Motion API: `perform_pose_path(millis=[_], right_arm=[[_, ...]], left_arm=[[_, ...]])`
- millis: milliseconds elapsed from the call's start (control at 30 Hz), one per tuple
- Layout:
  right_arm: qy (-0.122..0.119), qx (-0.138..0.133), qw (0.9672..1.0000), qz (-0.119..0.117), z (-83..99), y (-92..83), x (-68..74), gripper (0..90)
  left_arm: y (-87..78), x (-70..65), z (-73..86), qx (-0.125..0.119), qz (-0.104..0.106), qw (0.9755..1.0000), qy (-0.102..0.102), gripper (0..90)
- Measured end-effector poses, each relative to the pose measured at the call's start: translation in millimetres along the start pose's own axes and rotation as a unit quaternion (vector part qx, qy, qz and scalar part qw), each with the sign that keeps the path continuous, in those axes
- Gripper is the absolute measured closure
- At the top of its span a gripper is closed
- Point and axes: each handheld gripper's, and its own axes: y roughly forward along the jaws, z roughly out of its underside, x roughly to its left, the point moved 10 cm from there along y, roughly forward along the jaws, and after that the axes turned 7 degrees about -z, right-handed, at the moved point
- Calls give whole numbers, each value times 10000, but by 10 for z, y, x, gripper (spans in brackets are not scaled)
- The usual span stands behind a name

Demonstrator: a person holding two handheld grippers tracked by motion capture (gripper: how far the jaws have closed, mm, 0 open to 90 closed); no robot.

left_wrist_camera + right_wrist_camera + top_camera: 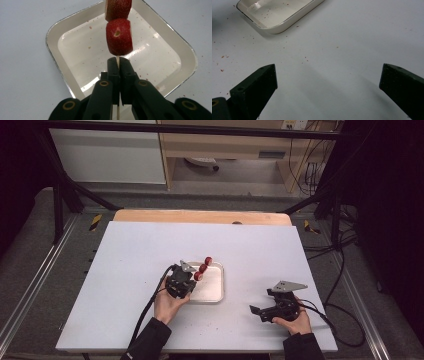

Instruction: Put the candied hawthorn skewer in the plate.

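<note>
**Strawberry skewer held over tray; second gripper idle**

Left hand-held gripper [117,65]: jaws closed tight on a thin wooden skewer [117,59], gripped just below the lowest fruit. The stick runs between the jaws and out beyond their tips.

Skewer: long axis in line with the gripper's jaws, pointing away from the hand. It carries red strawberry pieces [203,268], three counted in the high view, stacked one past another. The nearest piece [119,36] sits just beyond the jaw tips.

Tray [60,27]: white, square, rounded corners, speckled with red crumbs. It lies on the tabletop [135,255] beneath the skewer and ahead of the left gripper.

Right hand-held gripper [261,312]: jaws spread wide, holding nothing, low over bare tabletop, well apart from the tray.
</note>
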Motion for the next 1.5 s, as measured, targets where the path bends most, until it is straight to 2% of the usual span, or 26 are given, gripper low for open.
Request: perform_pose_path(millis=[400,700,867,1033,1133,1200,1500], right_arm=[[11,40,10000,-9,14,8,9,21],[-6,41,10000,0,19,18,8,22],[-1,48,10000,13,20,15,7,22],[23,43,10000,18,16,10,6,20],[-10,40,10000,26,12,3,-2,20],[-6,38,10000,29,10,-1,-1,18],[-12,52,10000,17,13,-6,2,12]], left_arm=[[107,-33,102,354,-149,9993,25,879],[136,-46,121,363,-170,9992,26,873],[119,-33,121,352,-154,9993,48,834],[22,-7,92,200,-67,9997,125,748],[-52,-3,91,130,70,9997,185,684],[-108,19,100,99,108,9995,285,646],[-322,121,200,-96,531,9972,525,351]])
